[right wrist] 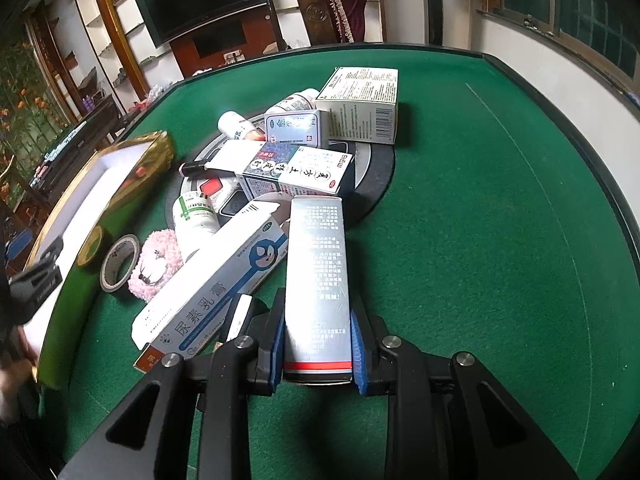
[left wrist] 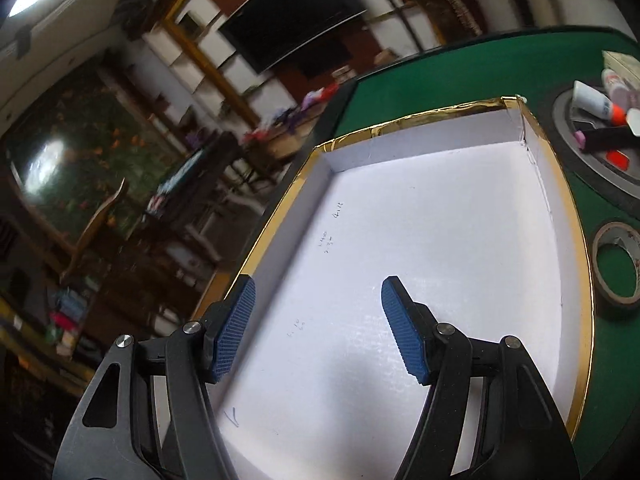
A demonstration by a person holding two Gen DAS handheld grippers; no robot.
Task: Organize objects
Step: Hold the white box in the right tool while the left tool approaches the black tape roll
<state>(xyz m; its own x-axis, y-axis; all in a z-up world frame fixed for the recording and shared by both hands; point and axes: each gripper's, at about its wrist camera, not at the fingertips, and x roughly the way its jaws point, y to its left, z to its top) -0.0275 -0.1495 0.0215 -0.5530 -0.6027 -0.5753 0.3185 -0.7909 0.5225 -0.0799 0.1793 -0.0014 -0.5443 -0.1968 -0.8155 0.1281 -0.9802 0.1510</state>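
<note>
Nearest in the right wrist view: right gripper [right wrist: 318, 344] clamped on the near end of a slim silver carton [right wrist: 316, 264], blue pads flat against its two long sides. Long axis running straight away from the wrist, near to far, far end raised over the green table [right wrist: 480, 220].

Just left of it, a white-and-blue ointment box [right wrist: 216, 284] lying slantwise, near-left to far-right, close by the held carton or touching it. Beyond that, a pink fluffy ball [right wrist: 156, 264] and a roll of tape [right wrist: 119, 263], then the heap of medicine boxes and bottles on the round dark mat [right wrist: 376, 168].

Destination, judged from the task: the gold-rimmed tray [right wrist: 132, 196], well to the left of the held carton, its own long side running near to far, roughly parallel with the carton's axis. Likely a sideways carry leftward, little turning needed.

Left gripper [left wrist: 316, 328] already over that tray [left wrist: 576, 240], fingers spread wide apart, nothing between them, white floor bare but for pencil marks. Nearer the tray, then, but empty; the carton sits with the right.
</note>
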